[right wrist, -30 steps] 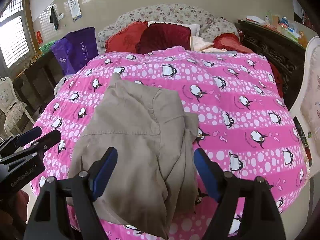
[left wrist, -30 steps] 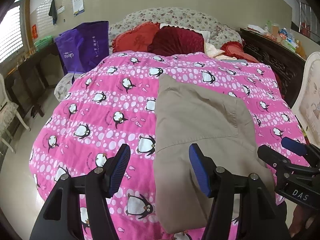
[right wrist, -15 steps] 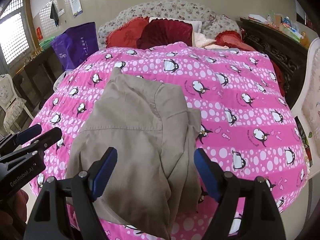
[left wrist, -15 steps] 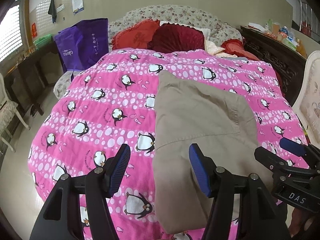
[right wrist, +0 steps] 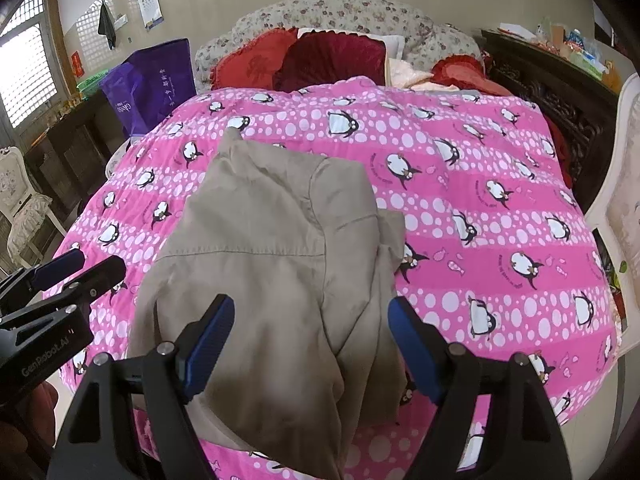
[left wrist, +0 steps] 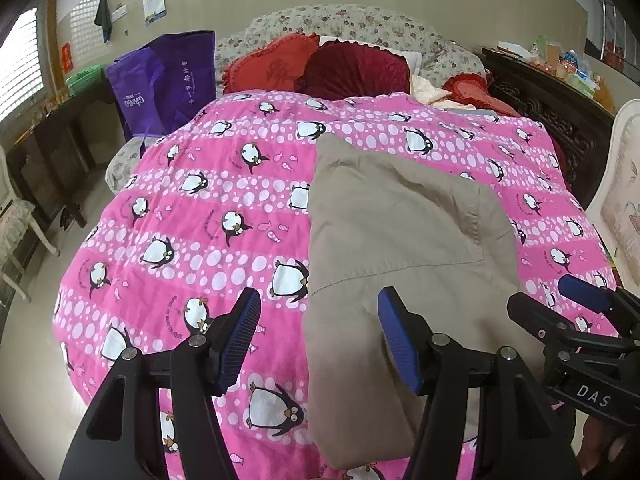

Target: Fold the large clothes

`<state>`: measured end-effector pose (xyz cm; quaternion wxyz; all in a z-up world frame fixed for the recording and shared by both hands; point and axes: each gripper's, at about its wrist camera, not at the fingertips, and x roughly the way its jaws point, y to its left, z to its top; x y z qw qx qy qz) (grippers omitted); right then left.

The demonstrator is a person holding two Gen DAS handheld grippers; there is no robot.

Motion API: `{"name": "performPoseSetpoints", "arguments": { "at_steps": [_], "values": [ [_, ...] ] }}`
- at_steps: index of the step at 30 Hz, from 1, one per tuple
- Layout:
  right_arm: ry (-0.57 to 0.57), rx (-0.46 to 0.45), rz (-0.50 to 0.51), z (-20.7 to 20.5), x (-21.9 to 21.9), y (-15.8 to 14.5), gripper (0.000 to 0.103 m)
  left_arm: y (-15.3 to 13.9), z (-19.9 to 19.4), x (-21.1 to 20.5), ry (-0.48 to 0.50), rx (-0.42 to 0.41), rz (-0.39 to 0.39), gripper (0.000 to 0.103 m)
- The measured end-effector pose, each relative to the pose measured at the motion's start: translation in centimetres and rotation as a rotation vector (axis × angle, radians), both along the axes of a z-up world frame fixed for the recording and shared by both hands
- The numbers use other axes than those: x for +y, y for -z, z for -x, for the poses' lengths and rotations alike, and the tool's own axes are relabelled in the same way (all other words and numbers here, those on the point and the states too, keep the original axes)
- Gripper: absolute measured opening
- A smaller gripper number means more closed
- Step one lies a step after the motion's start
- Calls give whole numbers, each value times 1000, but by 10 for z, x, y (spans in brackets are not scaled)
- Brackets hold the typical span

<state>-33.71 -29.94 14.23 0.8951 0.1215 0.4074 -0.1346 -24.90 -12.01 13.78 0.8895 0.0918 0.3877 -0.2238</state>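
Observation:
A large beige garment lies partly folded on the pink penguin quilt, its near end hanging over the bed's front edge. It also shows in the right wrist view, with a looser layer bunched along its right side. My left gripper is open and empty, held above the garment's near left edge. My right gripper is open and empty above the garment's near end. Each gripper shows at the side of the other's view, the right one and the left one.
Red pillows and a floral headboard are at the far end. A purple bag stands at the far left by a dark desk. A dark carved cabinet and a white chair line the right side.
Both grippers have drawn back and risen slightly, so the bed sits lower and farther in view. The garment has not moved. Both stay open.

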Motion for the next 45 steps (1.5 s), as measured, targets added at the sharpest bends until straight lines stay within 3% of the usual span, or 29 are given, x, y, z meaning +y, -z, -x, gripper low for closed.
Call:
{"name": "performPoseSetpoints", "arguments": {
  "at_steps": [45],
  "values": [
    [-26, 23, -4, -8, -4, 6, 83, 7, -6, 0, 0, 10, -13, 50]
  ]
}}
